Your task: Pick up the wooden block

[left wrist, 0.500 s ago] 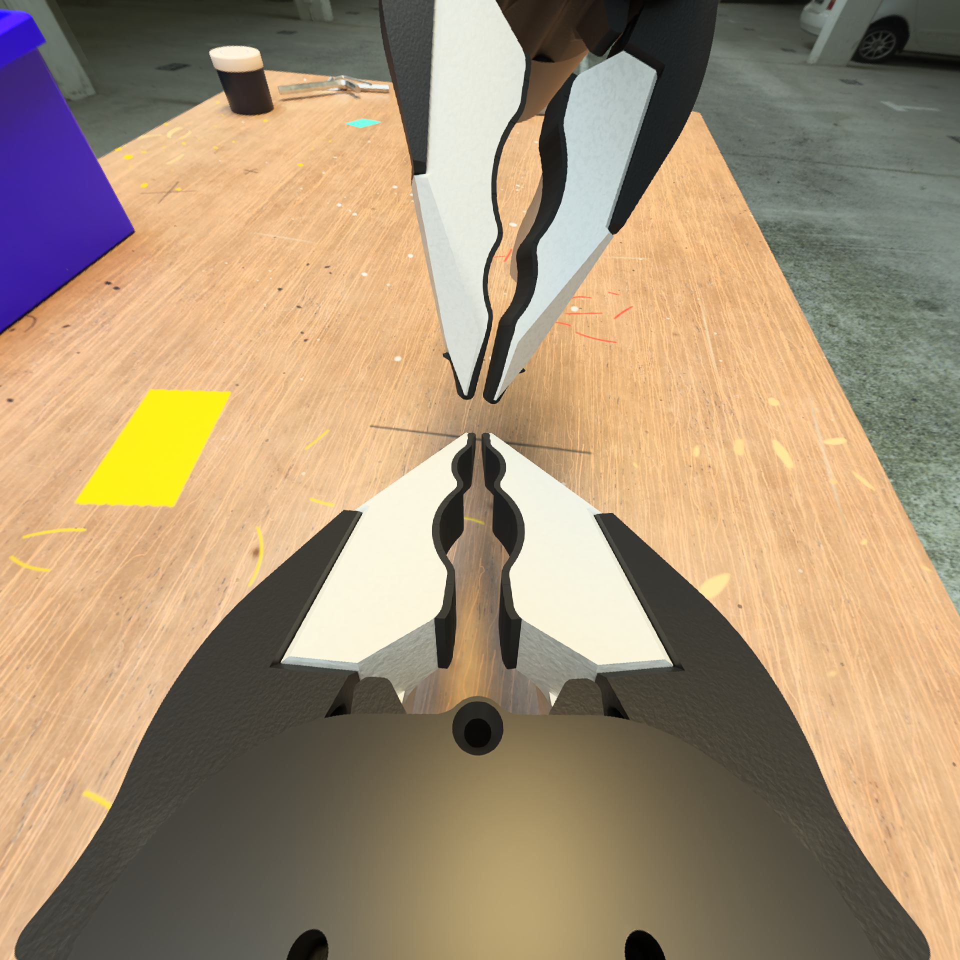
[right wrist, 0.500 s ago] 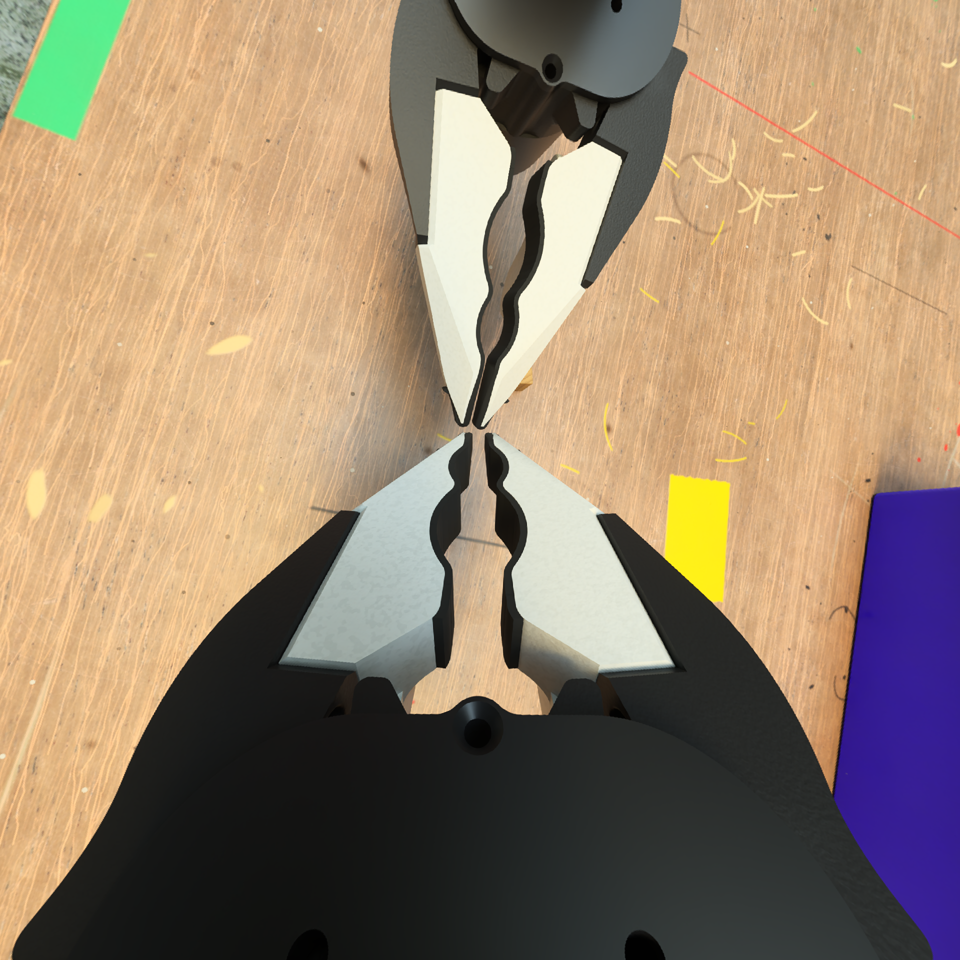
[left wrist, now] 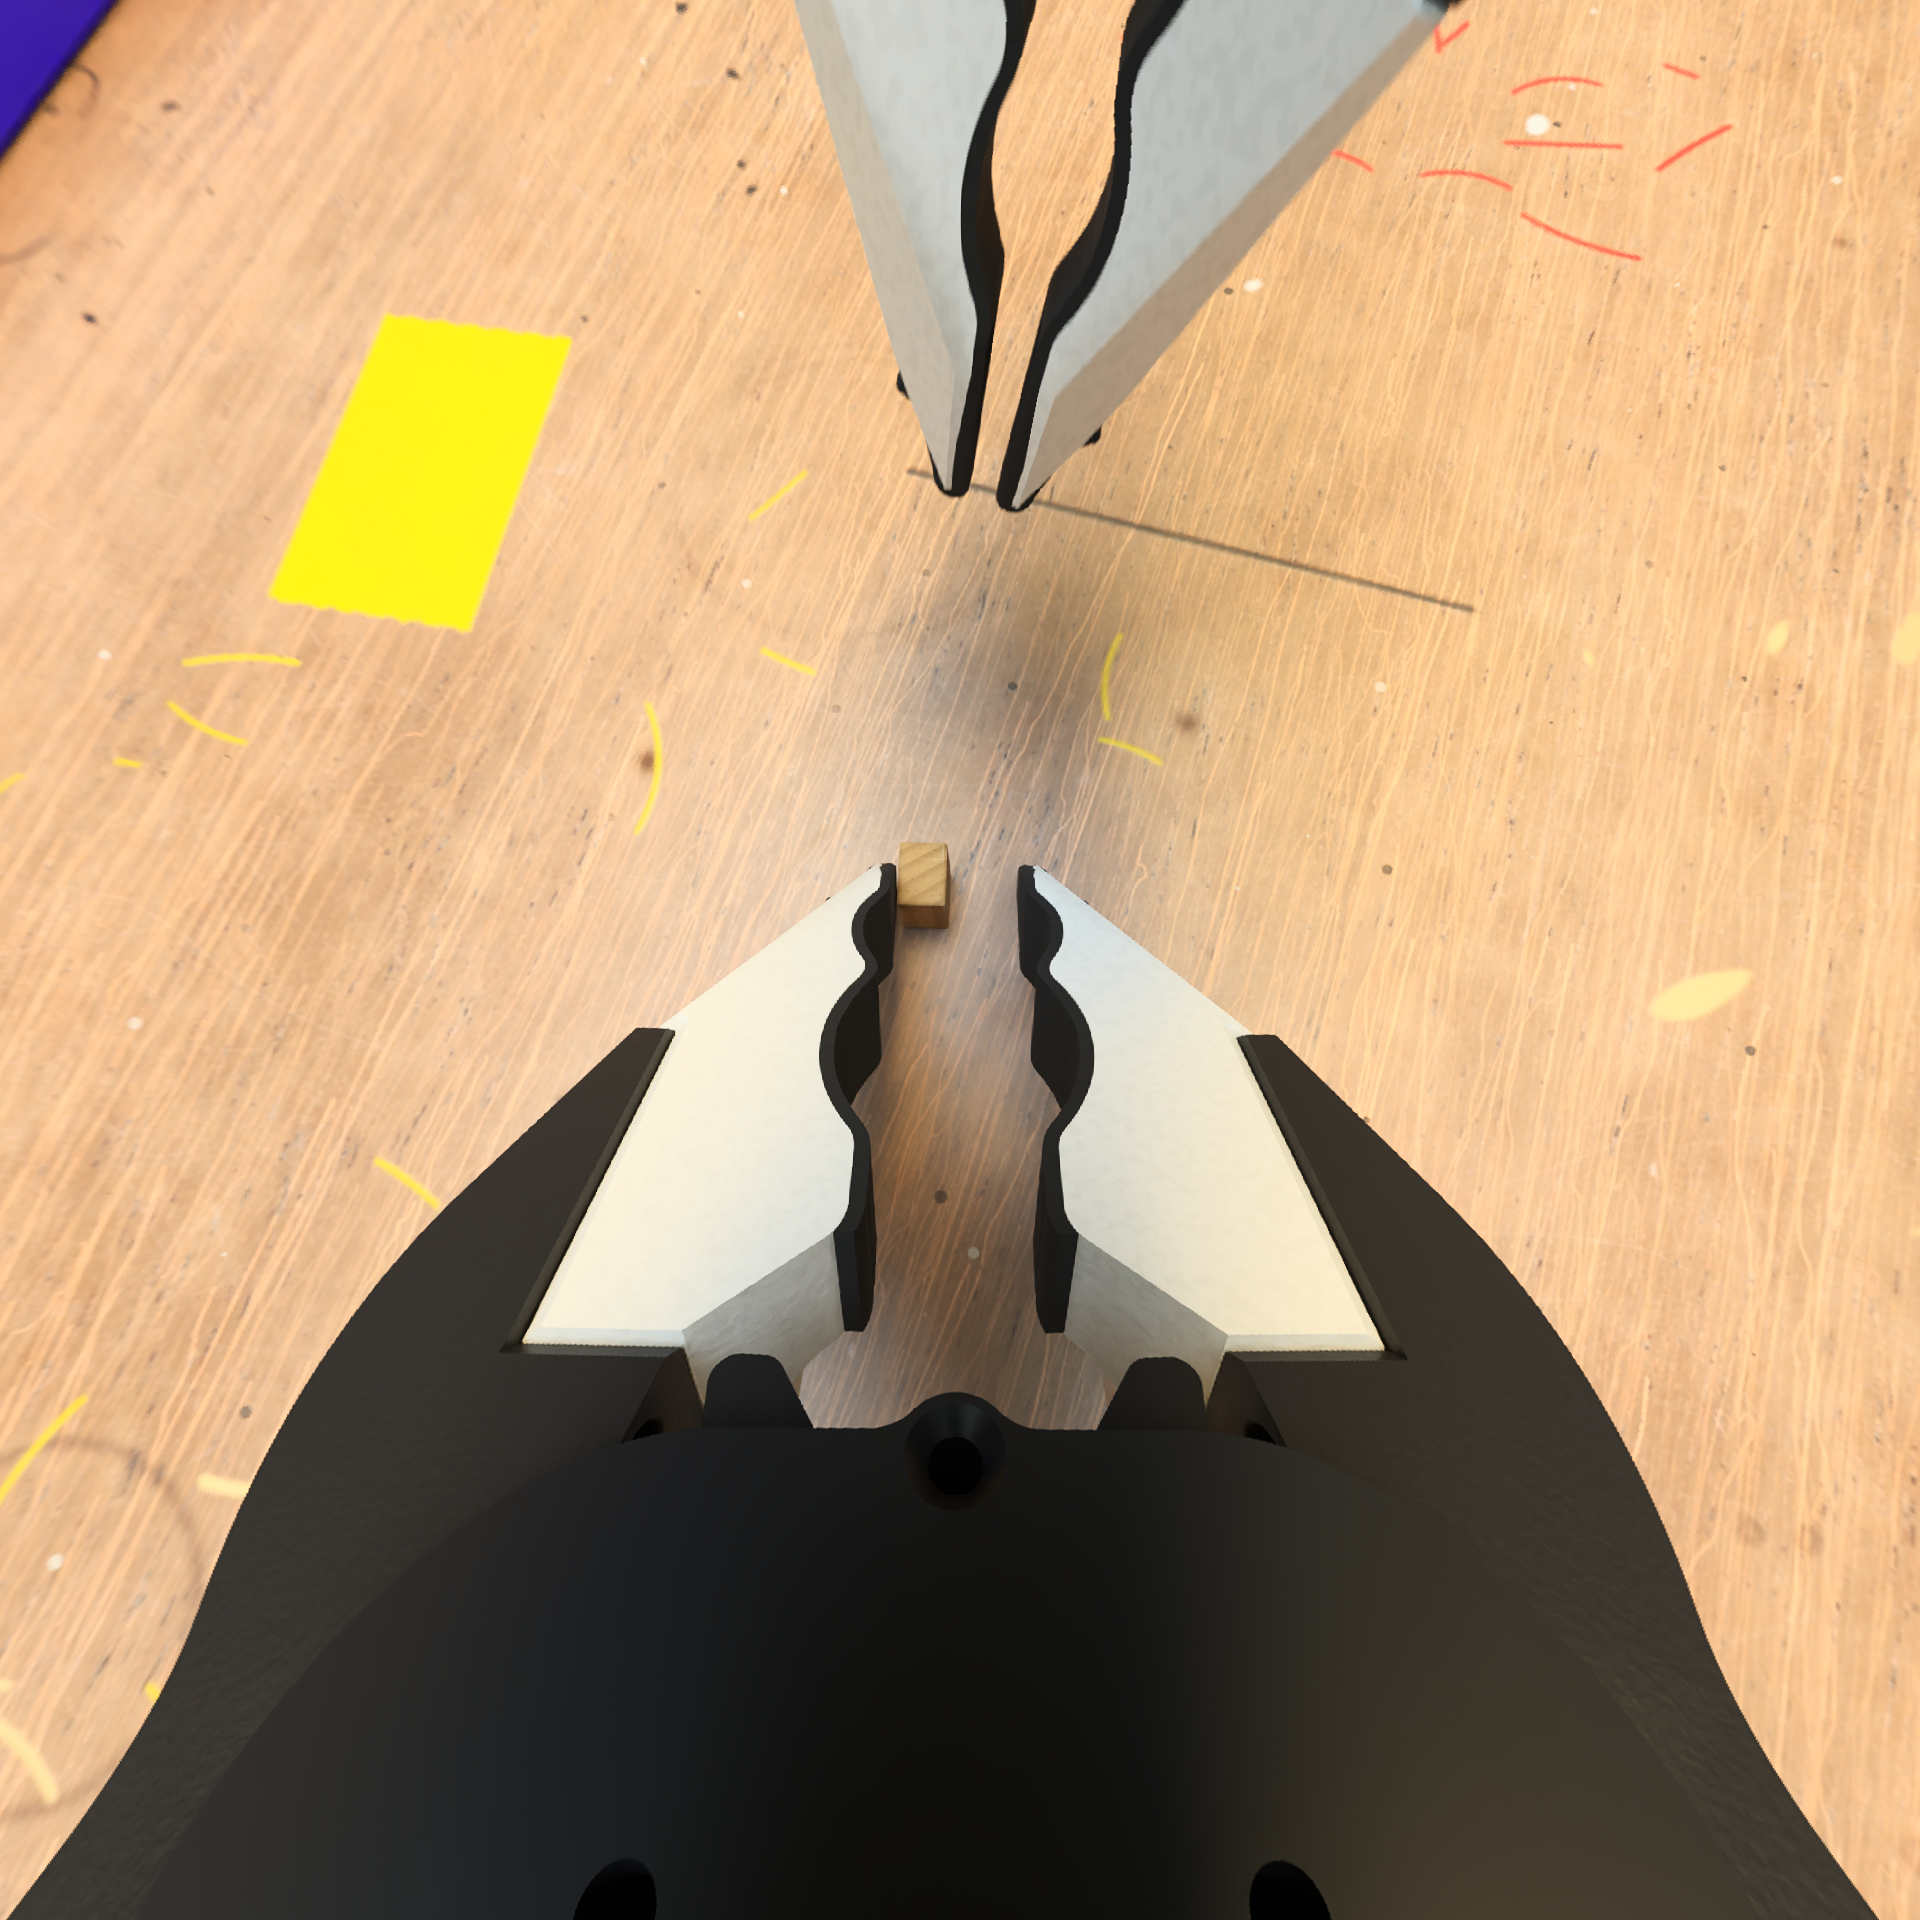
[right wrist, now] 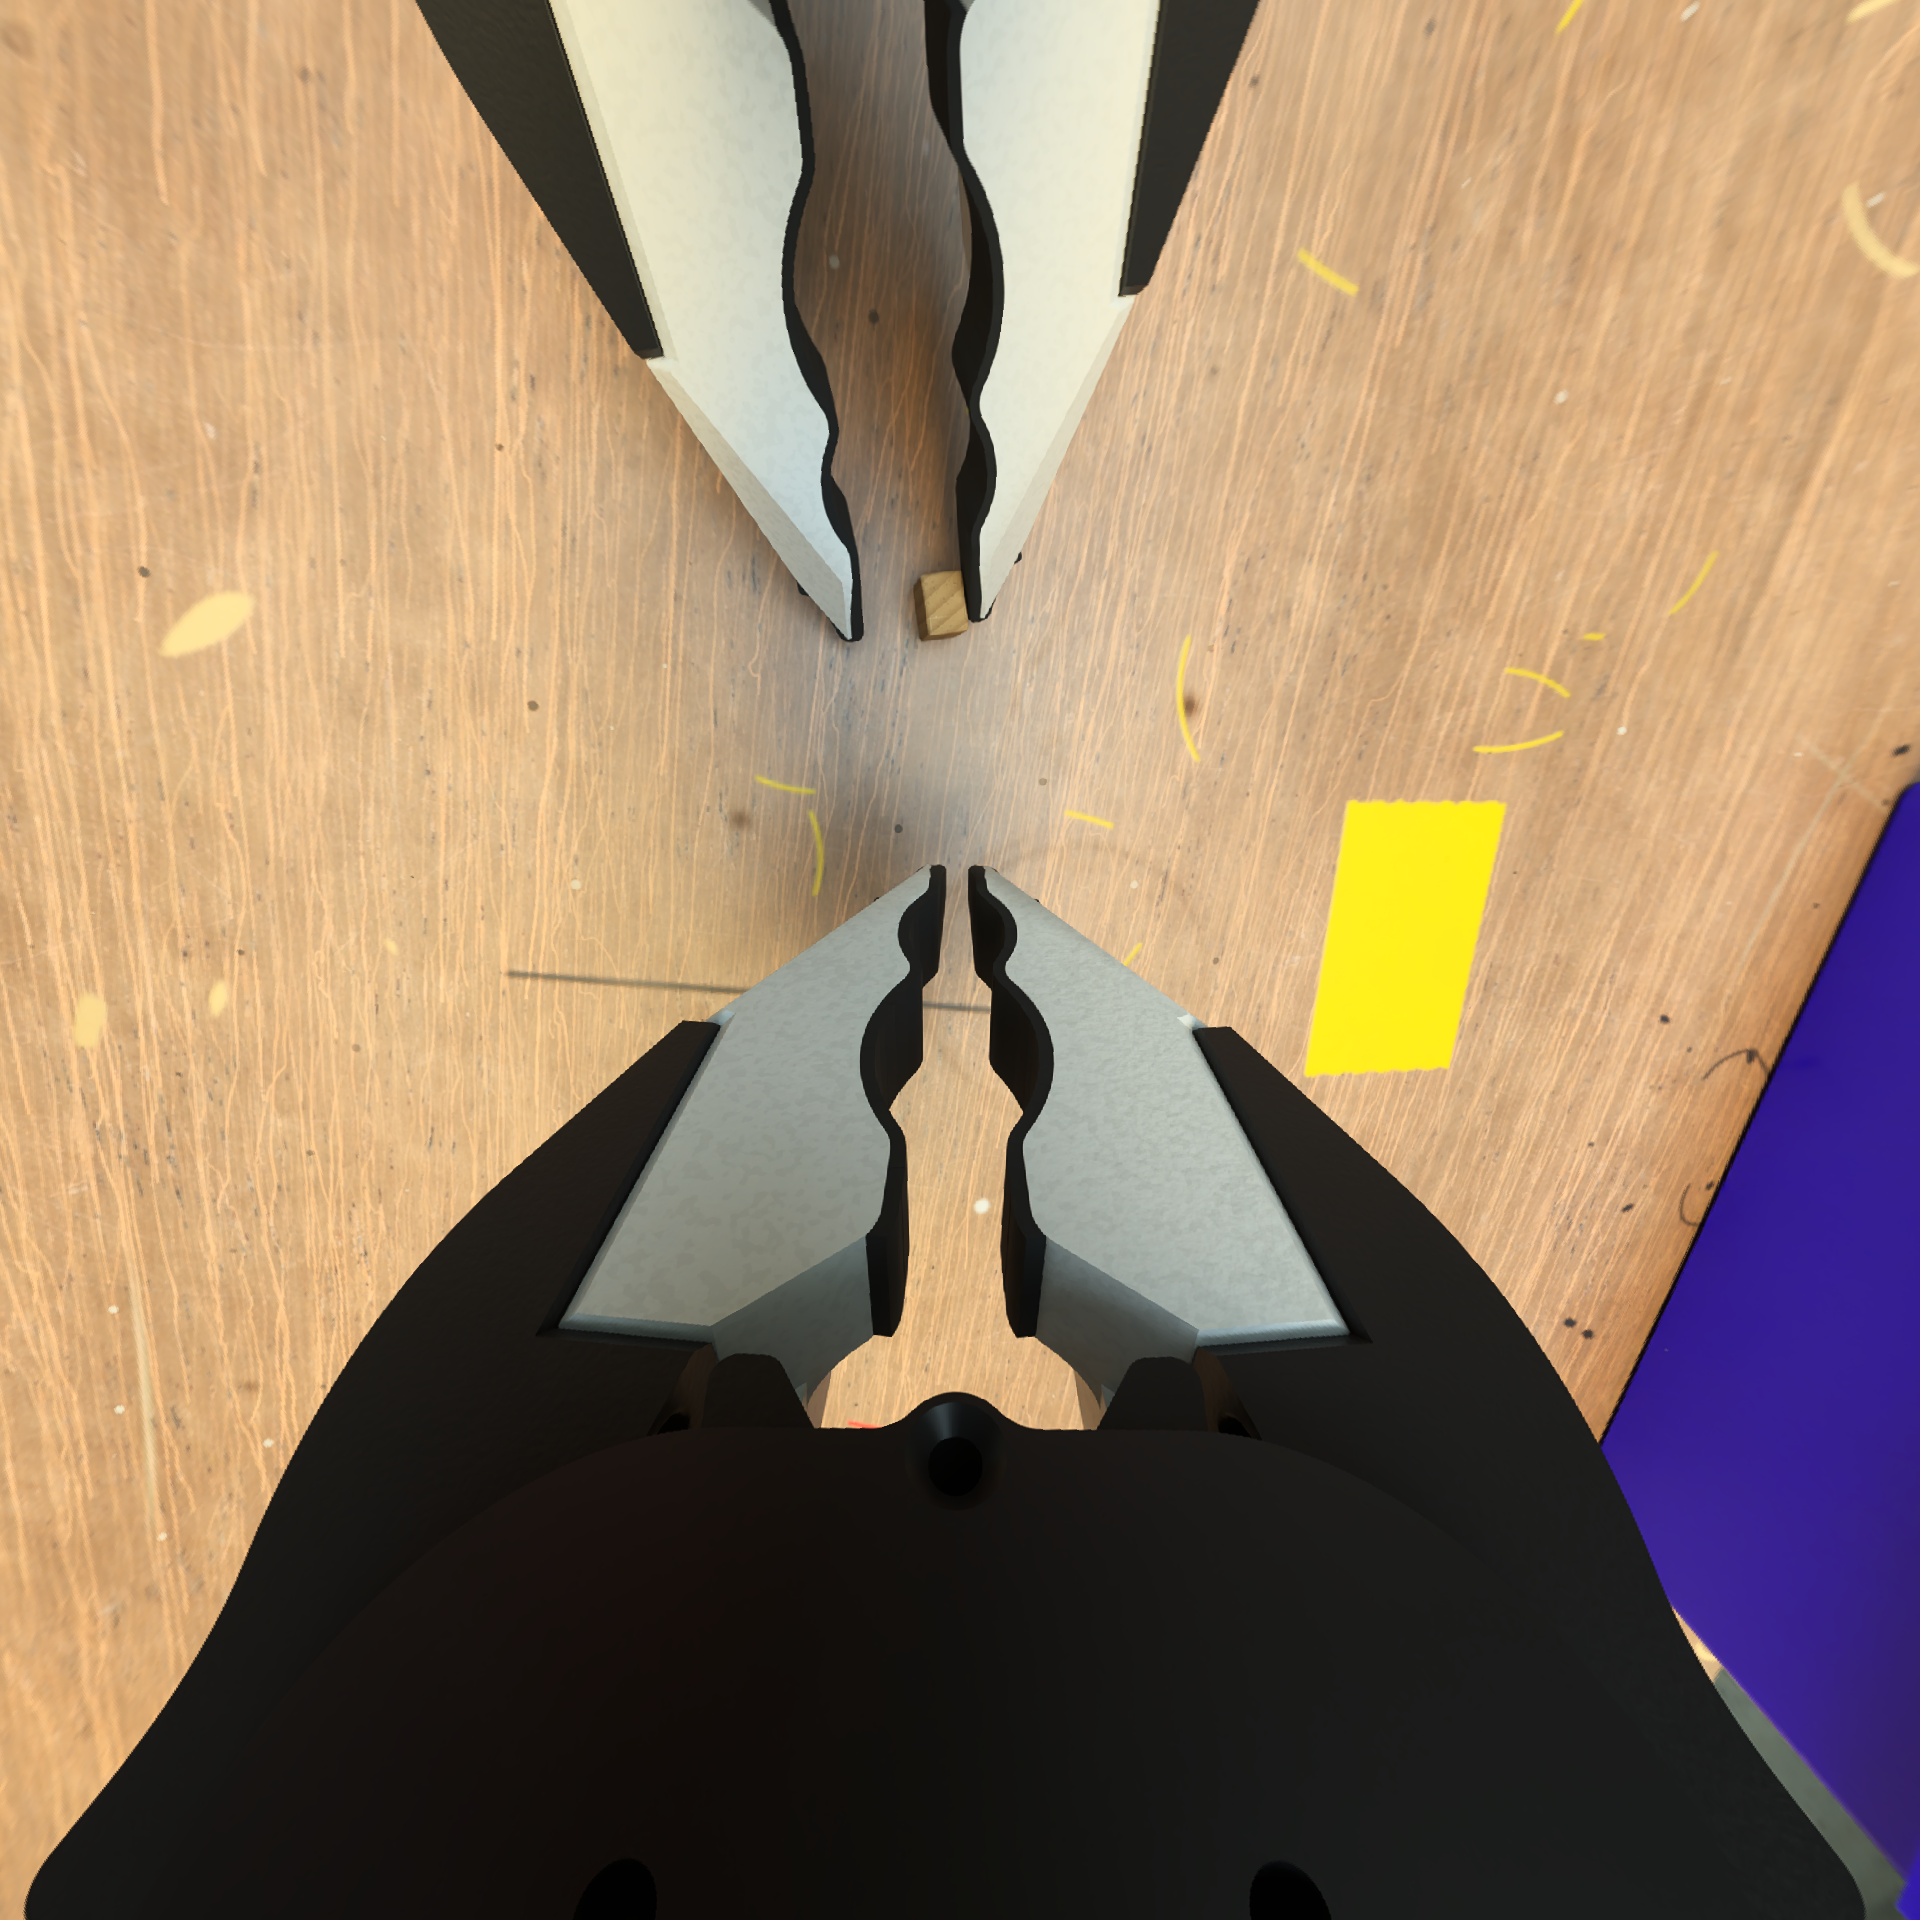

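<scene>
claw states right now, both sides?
Left claw: open, wooden block between the tips beside one finger, not clamped.
Right claw: shut, tips nearly together, holding nothing.

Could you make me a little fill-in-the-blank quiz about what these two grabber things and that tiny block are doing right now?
1. The wooden block rests on the ____ tabletop.
2. The left tool has its fingers ____, with the block between their tips.
3. The block sits against one ____ of the left tool, with a gap to the other.
4. The flat rectangular patch on the tabletop is coloured ____.

Missing words: wooden; open; finger; yellow
</scene>
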